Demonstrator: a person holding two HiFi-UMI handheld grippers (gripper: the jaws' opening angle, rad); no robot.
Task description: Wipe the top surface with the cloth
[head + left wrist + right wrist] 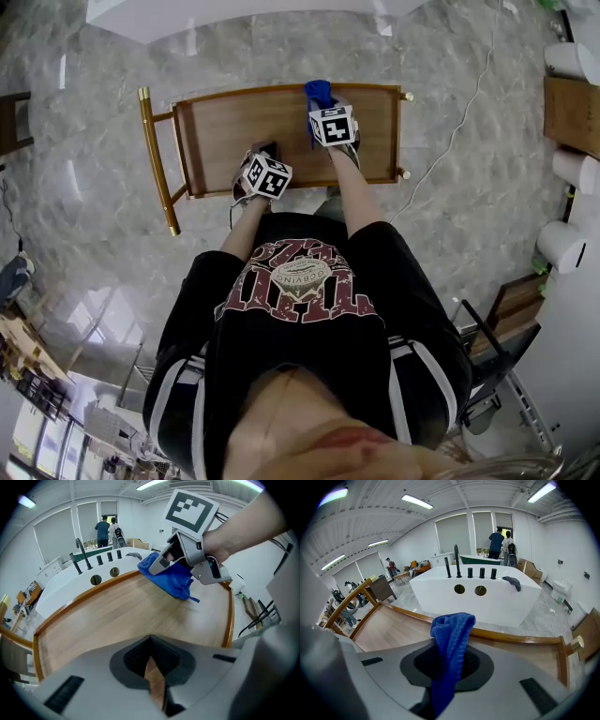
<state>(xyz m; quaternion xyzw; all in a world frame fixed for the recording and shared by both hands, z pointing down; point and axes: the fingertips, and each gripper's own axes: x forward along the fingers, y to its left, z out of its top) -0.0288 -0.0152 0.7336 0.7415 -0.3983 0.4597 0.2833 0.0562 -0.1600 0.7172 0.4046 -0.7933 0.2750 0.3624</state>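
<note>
Right gripper's jaws pinch blue cloth above wooden top; left gripper's jaws closed, empty.

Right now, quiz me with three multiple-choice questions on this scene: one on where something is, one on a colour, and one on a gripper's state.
1. The cloth is: A in a bucket; B on a shelf; C above the wooden top, near its far rim.
2. The cloth is: A blue; B red; C yellow.
3. The right gripper is: A open and empty; B shut on the cloth; C shut and empty.

Answers:
1 C: the head view shows it hanging by the top's far rim.
2 A: every view shows it blue.
3 B: the right gripper view shows the cloth pinched between its jaws.
</note>
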